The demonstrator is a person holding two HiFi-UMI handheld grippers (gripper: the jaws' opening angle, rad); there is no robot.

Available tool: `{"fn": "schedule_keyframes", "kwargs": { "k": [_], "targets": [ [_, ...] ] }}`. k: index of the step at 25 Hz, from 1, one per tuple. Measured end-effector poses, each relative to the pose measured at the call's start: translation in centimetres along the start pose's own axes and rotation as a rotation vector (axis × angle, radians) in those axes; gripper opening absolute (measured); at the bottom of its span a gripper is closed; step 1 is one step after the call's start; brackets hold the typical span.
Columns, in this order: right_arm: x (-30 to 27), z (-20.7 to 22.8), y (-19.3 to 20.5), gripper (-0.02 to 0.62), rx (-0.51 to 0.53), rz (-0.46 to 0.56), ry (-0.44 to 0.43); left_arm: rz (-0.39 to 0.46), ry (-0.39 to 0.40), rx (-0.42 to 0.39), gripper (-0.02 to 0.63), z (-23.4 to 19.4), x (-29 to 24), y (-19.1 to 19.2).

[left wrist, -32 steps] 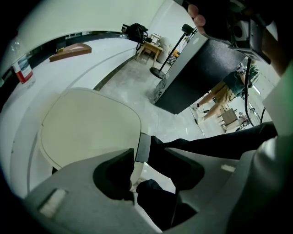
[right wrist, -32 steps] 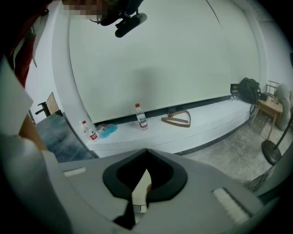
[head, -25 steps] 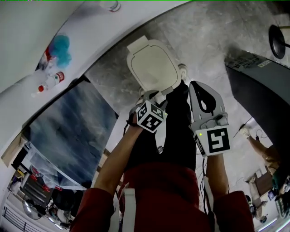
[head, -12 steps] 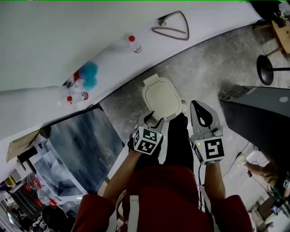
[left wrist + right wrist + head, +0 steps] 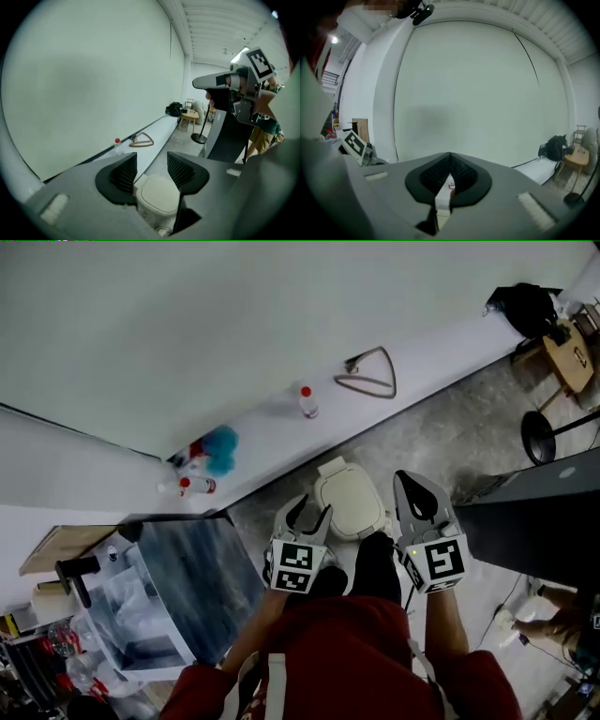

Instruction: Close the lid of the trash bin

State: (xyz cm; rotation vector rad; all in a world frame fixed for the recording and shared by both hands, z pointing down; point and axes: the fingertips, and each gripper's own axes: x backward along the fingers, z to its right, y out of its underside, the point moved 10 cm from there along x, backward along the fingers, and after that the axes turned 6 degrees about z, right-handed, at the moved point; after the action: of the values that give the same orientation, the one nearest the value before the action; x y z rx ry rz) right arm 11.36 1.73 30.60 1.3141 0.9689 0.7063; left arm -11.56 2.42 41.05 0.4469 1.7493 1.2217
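Head view: trash bin (image 5: 361, 521) on the grey floor (image 5: 441, 442) beside a white ledge (image 5: 412, 357), just ahead of both grippers and between them. Cream lid (image 5: 345, 495) lying flat across the top, seemingly down already, though full seating not readable from here. Left gripper (image 5: 312, 512) at the bin's left edge, jaws spread, nothing in them. Right gripper (image 5: 418, 486) just right of the bin, jaws pressed together on nothing. Farther off on the ledge, a red-capped bottle (image 5: 307, 401) and a triangular loop (image 5: 367, 381).

Left gripper view: jaws wide apart, lid framed in the gap, below and beyond them, untouched. Bottle and loop far up the ledge. To finish well: lower onto the lid's near edge, press flat and evenly with a jaw's underside, no pinching, then check the rim for a gap. Likely risk: tipping the bin with an off-centre push.

Right gripper view: jaws shut, aimed at the bare wall (image 5: 478, 84); only a sliver of ledge through the slit, no bin at all. Lid position therefore readable from the other two views only; closure of the right jaws clearest here.
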Motion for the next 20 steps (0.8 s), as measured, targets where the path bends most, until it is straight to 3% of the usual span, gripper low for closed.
{"fn": "schedule_keyframes", "kwargs": {
  "k": [4,7,15,20],
  "targets": [
    [0.4,-1.2,-3.0,0.0,0.052,0.084,-0.008,0.149,-0.041,0.08,0.206,-1.5,3.8,-3.6],
    [0.7,-1.9,-5.4,0.0,0.09,0.153,0.015,0.263,-0.093,0.075,0.206,-2.5,6.5,-6.4],
    [2.3,-3.3,-11.8,0.0,0.127,0.298,0.1,0.541,-0.222,-0.081,0.206,-4.5,13.6,-13.9],
    [3.3,-3.9,-15.2,0.0,0.158,0.394,0.122,0.667,-0.282,-0.119,0.204,-5.1,16.8,-16.9]
  ]
}}
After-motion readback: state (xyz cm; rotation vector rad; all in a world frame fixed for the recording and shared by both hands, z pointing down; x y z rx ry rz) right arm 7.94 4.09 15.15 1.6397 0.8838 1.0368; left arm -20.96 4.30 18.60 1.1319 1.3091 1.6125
